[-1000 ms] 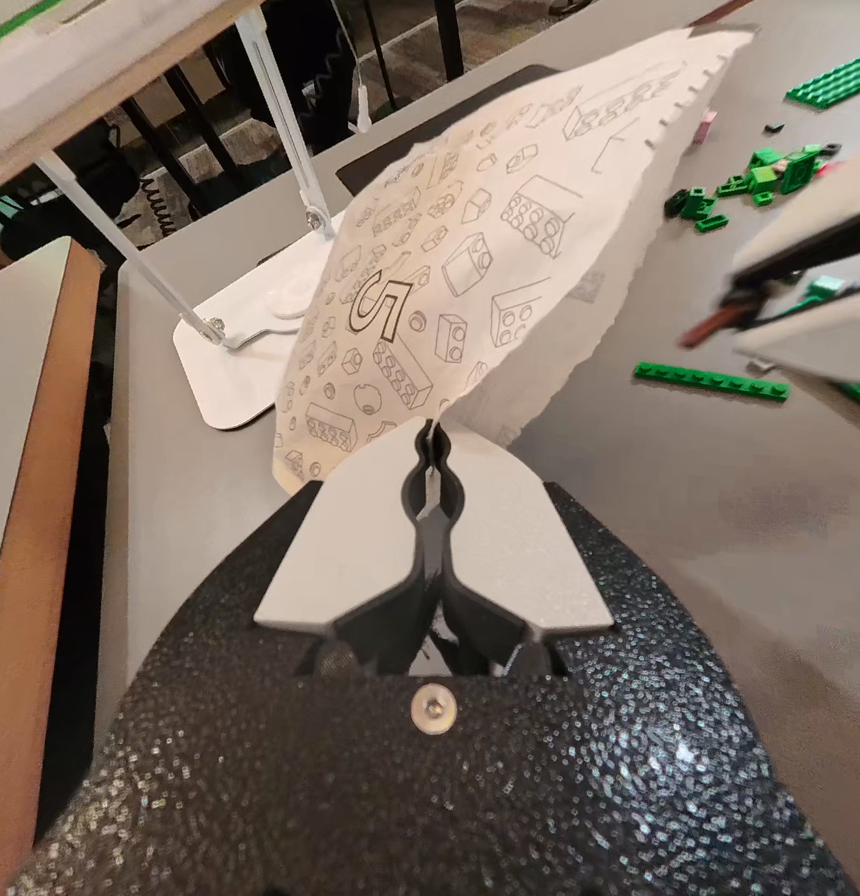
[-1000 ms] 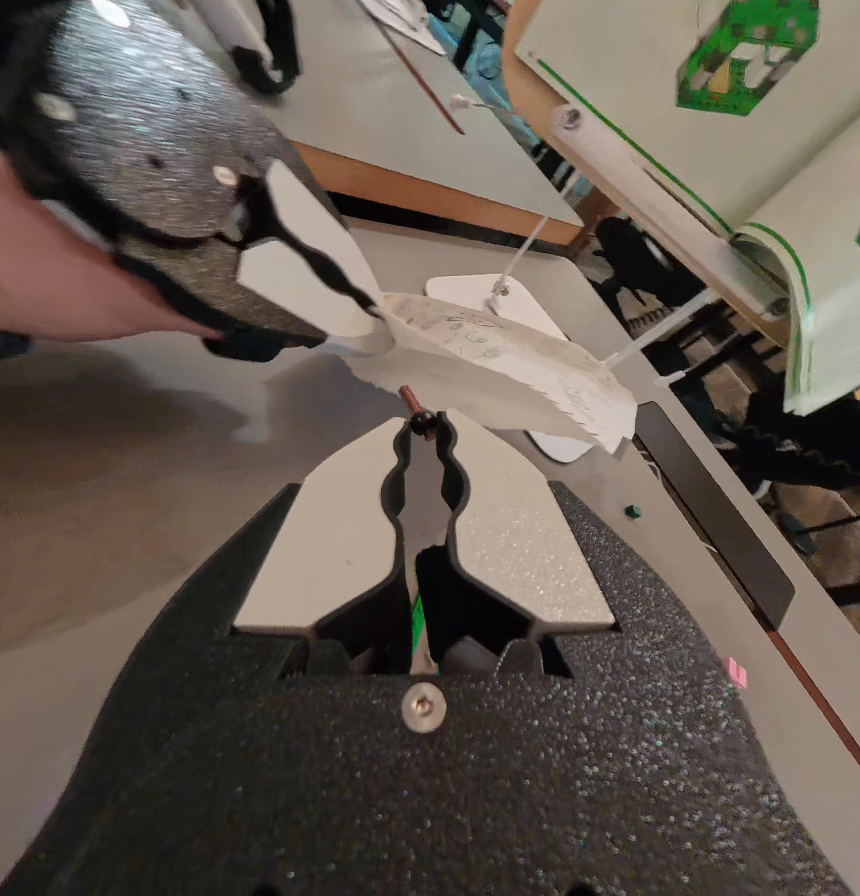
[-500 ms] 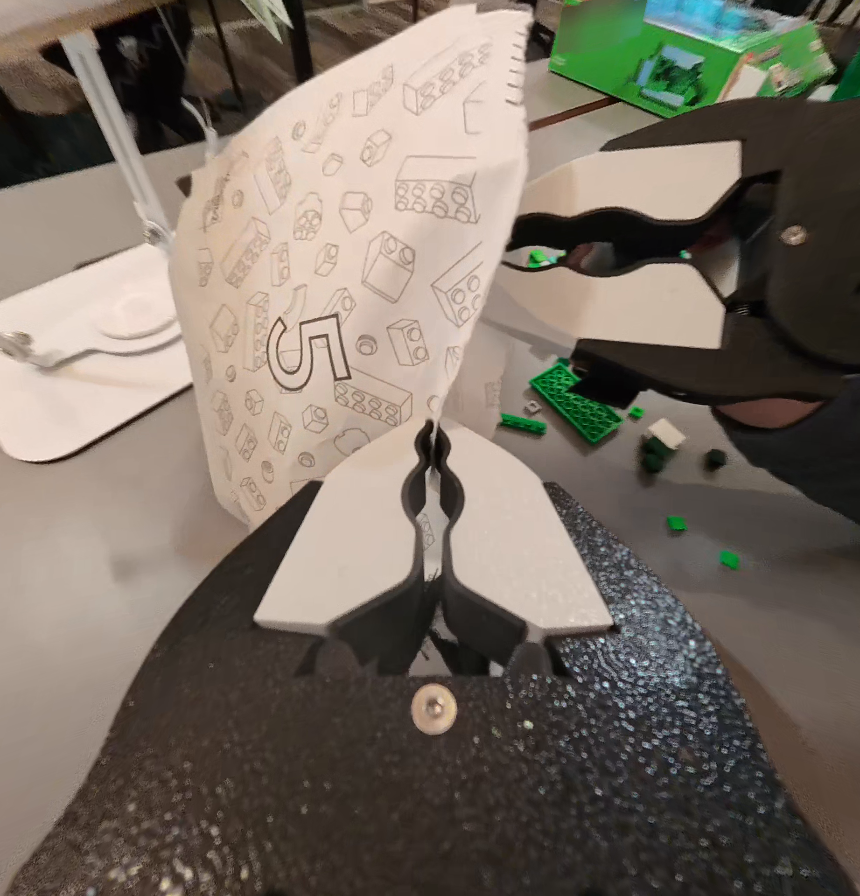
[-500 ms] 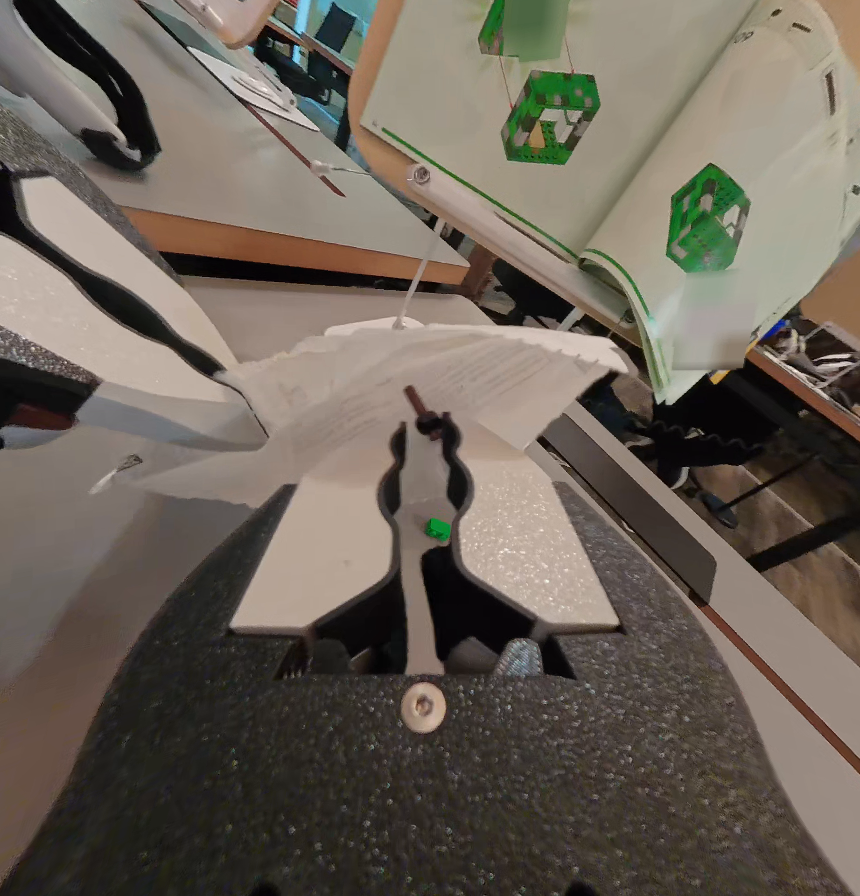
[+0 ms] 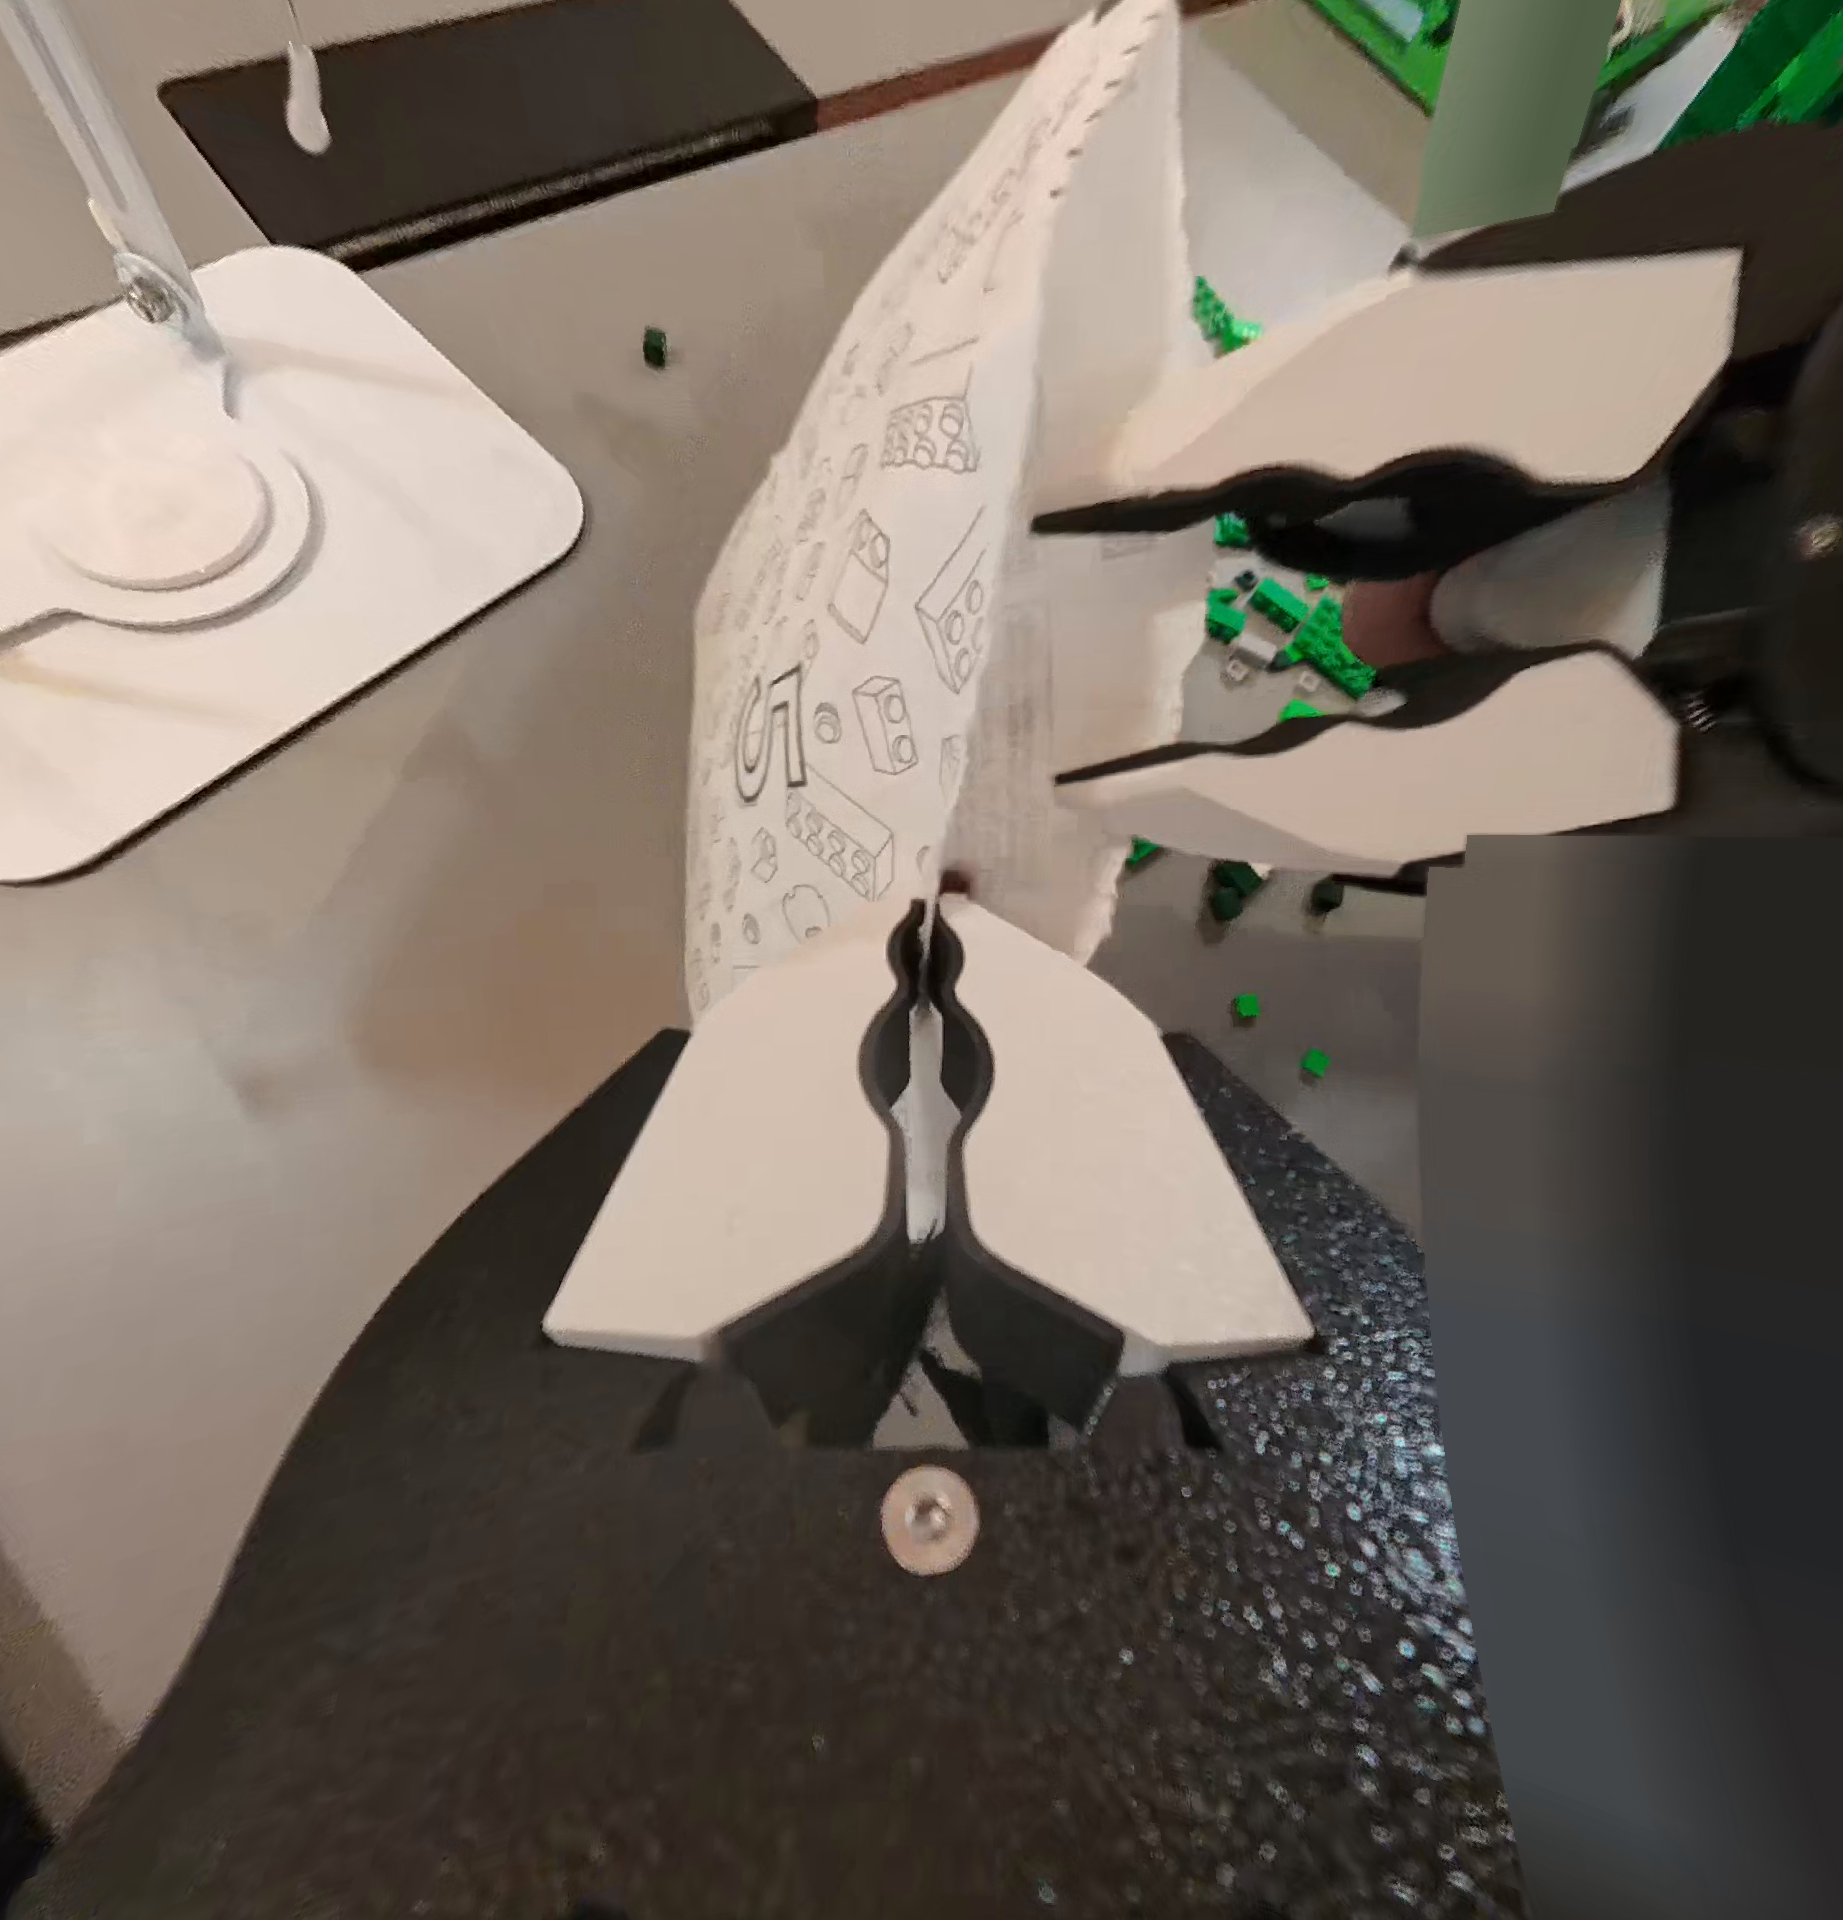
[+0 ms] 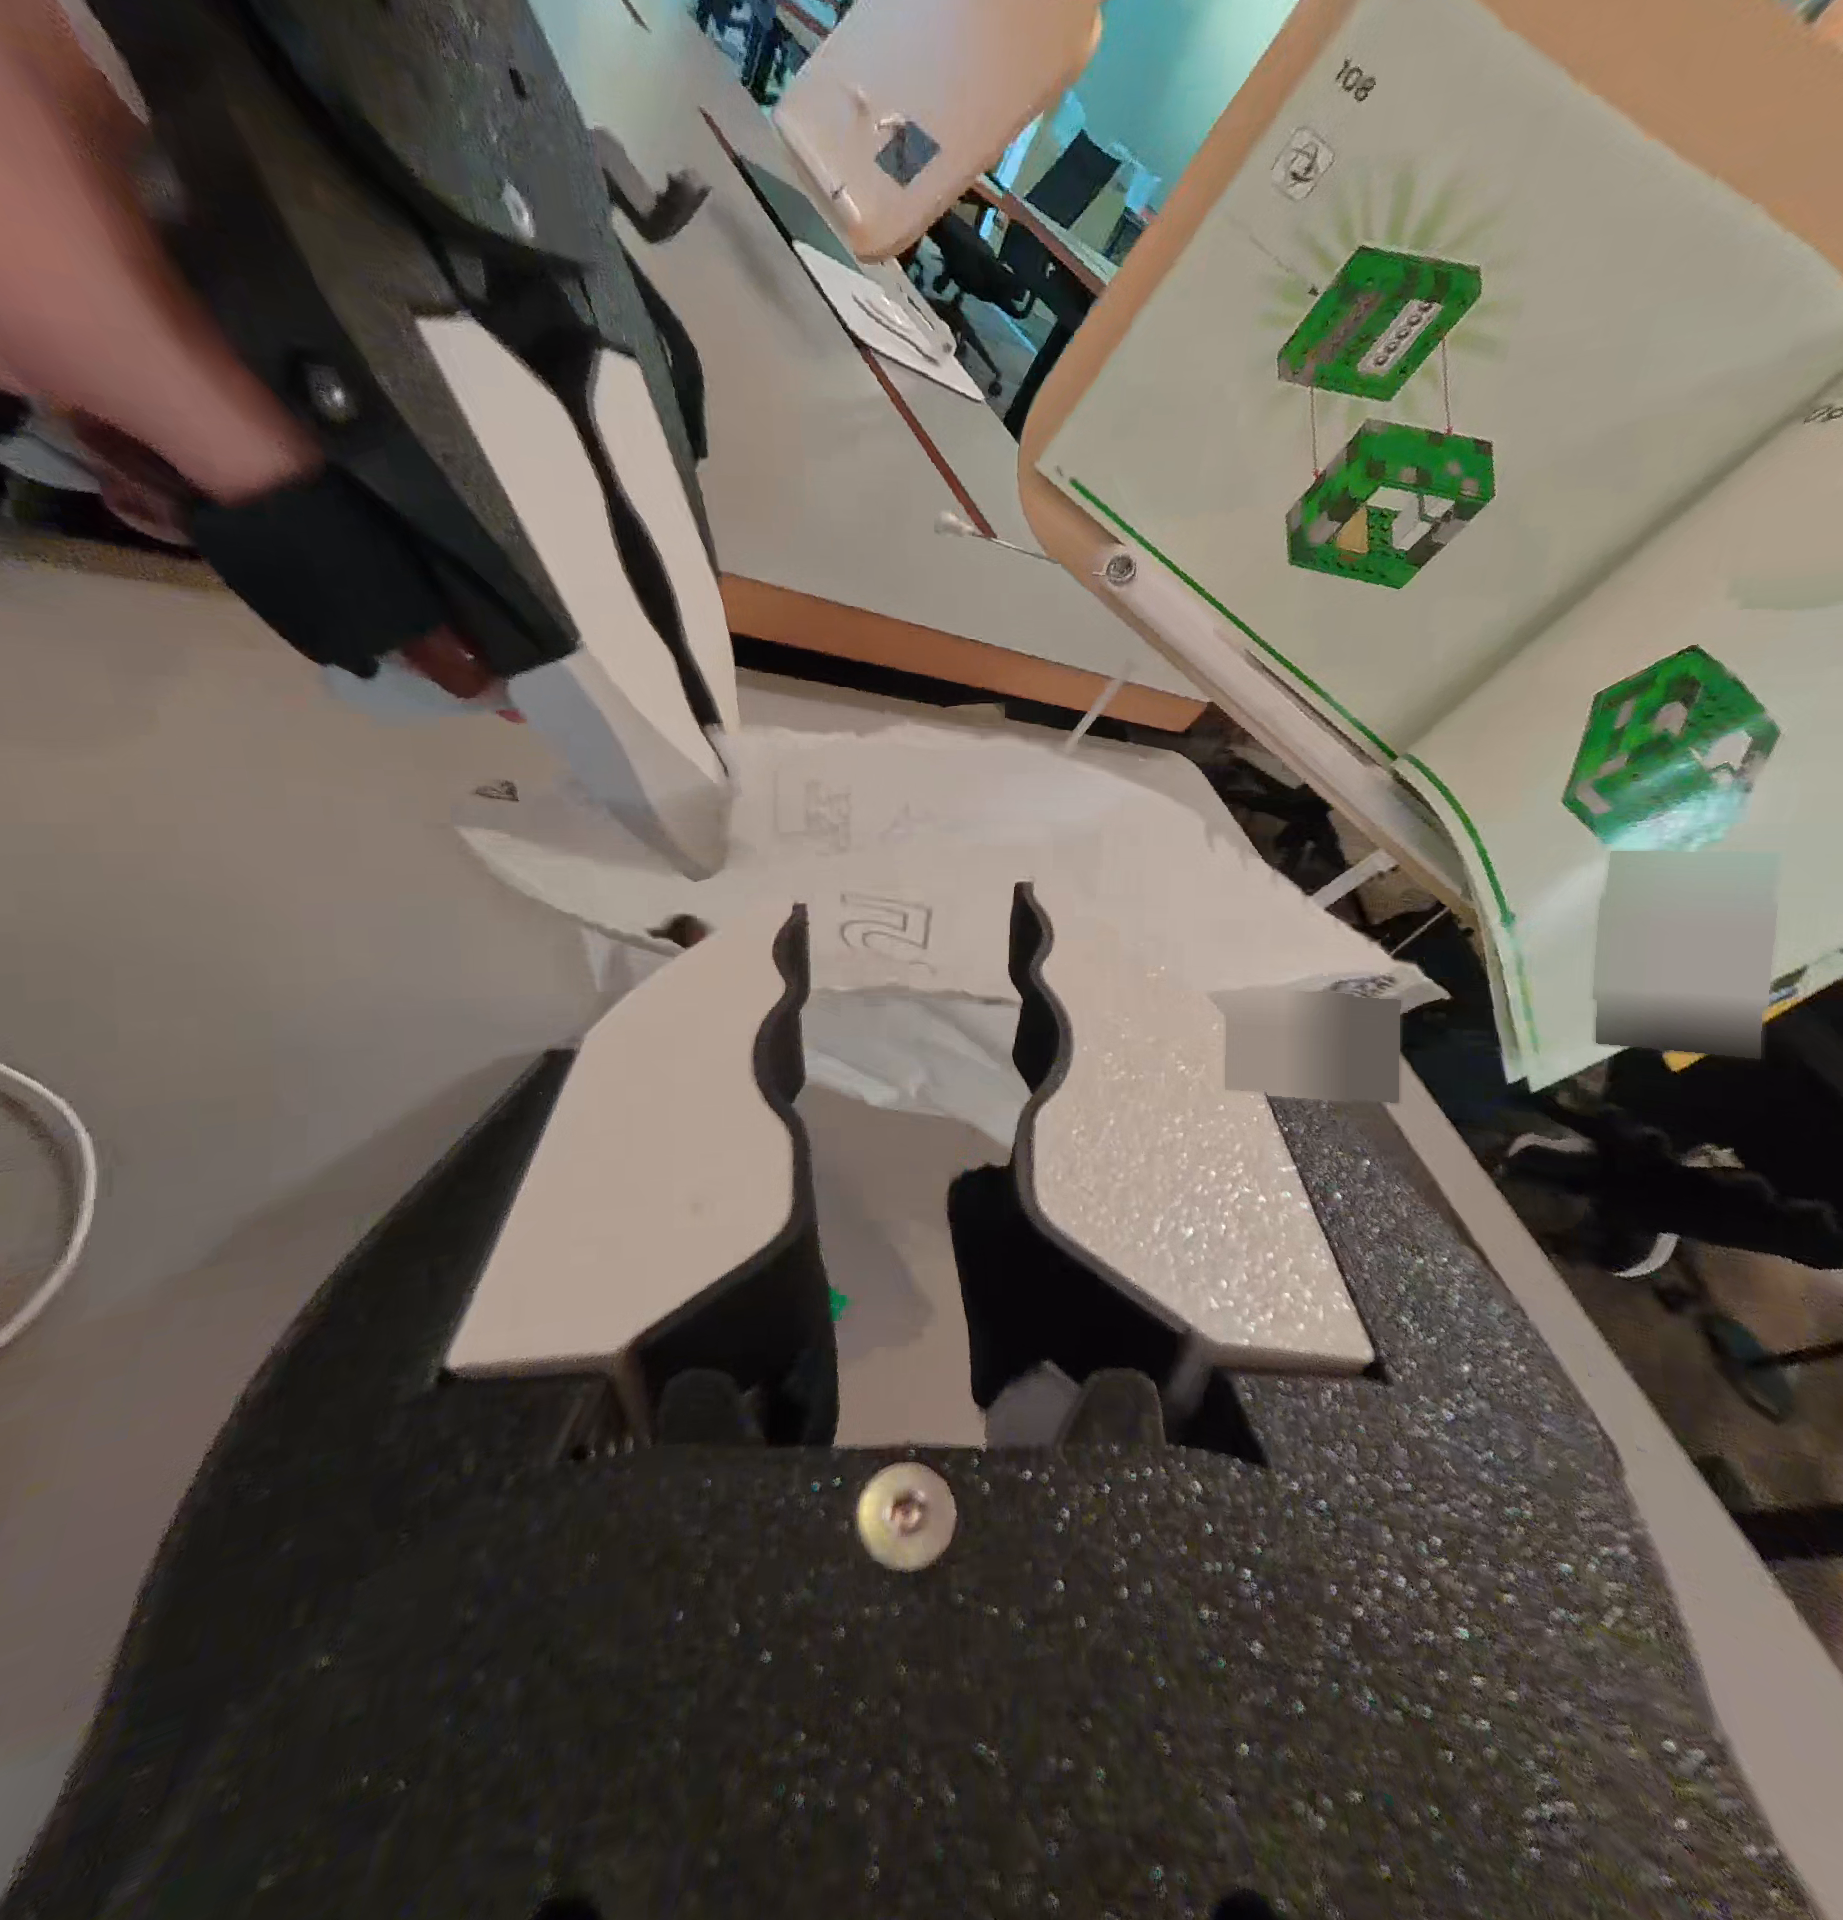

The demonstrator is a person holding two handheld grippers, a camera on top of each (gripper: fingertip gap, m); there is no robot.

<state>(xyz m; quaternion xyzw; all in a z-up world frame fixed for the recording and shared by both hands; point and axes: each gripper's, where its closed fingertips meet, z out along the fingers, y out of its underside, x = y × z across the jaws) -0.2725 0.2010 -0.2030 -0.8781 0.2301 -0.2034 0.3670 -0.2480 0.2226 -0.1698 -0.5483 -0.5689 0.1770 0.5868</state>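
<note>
Left wrist view: shows the left gripper (image 5: 927, 925) squeezed shut on the bottom edge of a white paper bag covered in little brick drawings (image 5: 875, 582). Holds that bag standing tall above the grey table (image 5: 377, 987), with its long way running up and away from the fingers. Shows the ripped open side of the bag facing right, toward the right gripper (image 5: 1052, 644). Finds that one spread wide, one finger high and one low, tips right at the open edge, holding nothing.

Right wrist view: looks along the right gripper (image 6: 906, 914) and meets the bag (image 6: 1000, 831) straight ahead, lying sideways across the gap. Puts the paper just past the tips, maybe a bit between them, not pinched. Shows the left gripper (image 6: 709, 790) biting the bag's left end.

Leaves small green toy bricks (image 5: 1301, 623) lying behind the bag, a flat white stand base (image 5: 169, 540) well apart on the left, and an open booklet with green cube pictures (image 6: 1519, 520) up on the right.
</note>
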